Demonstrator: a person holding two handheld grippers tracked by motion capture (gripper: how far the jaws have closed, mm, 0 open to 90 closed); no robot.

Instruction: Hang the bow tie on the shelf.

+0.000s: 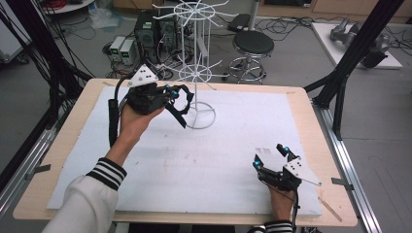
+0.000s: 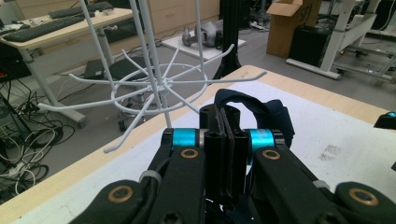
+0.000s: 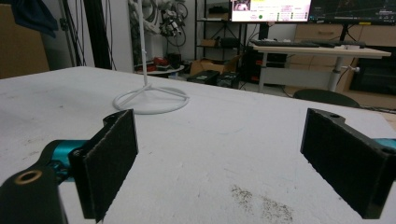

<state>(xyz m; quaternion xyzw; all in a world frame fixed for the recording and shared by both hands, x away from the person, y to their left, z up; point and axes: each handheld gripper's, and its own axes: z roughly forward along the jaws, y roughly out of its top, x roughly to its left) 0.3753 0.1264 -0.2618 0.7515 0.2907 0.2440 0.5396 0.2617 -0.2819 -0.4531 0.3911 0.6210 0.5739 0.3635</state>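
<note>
Left tool (image 1: 171, 95) is raised above the far left of the bench (image 1: 311, 116), its jaws pressed together on a dark strap (image 1: 180, 104); in the left gripper view the strap (image 2: 261, 109) loops up and beyond the closed jaws. A white wire rack (image 1: 197, 73) stands just beside this tool on its right, ring base on the white mat (image 1: 194, 165); one lower hook (image 2: 219, 79) reaches close over the strap, contact not determinable. Right tool (image 1: 270, 158) rests low near the front right of the bench, jaws spread wide with nothing between them. From the right tool, the rack base (image 3: 152, 100) lies ahead and to the left, well apart. A faint dark smudge (image 3: 259, 200) marks the mat just ahead of its jaws.
</note>
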